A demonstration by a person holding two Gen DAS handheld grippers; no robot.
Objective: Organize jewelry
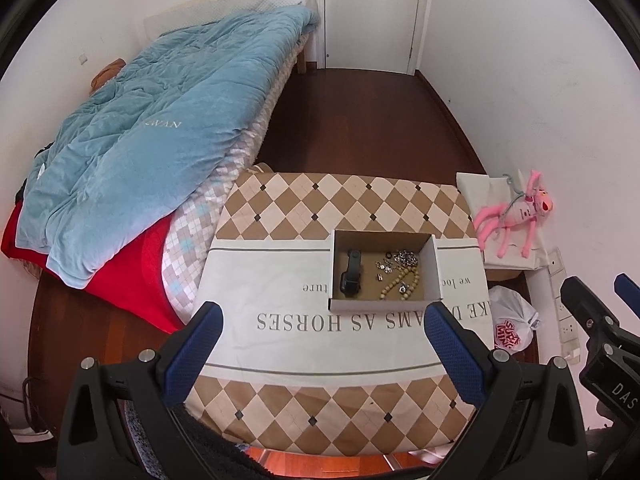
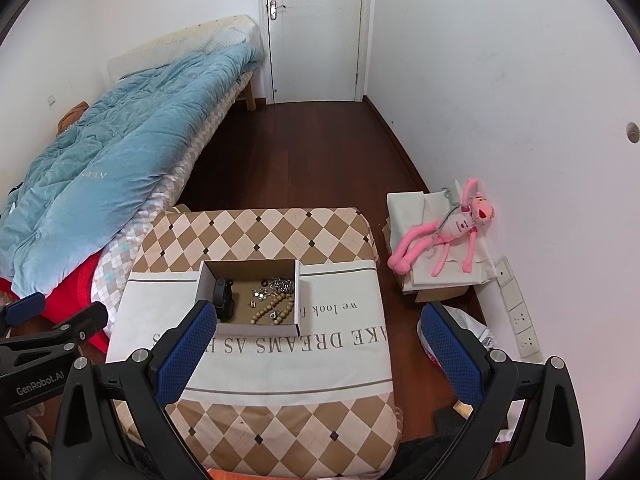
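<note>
Cardboard box (image 1: 436,270) holds round wooden beads (image 1: 394,284), metal trinkets (image 1: 404,257).

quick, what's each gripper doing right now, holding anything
left gripper: open, jaws wide apart, holding nothing, short of the cardboard box.
right gripper: open, jaws wide apart, holding nothing.

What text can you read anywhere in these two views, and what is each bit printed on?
"MAKE DREAMS AS HORSES", partly hidden, upside down: table cloth
"we look f...", upside down, rest hidden by the cardboard box: same cloth
"GenRobot.AI": left gripper
"DAS...", cut off: right gripper
"SUPER MI...", red, partial: plastic bag
"...WAN", faint, upside down: blue quilt
Print on the pink plush toy: too small to read.
</note>
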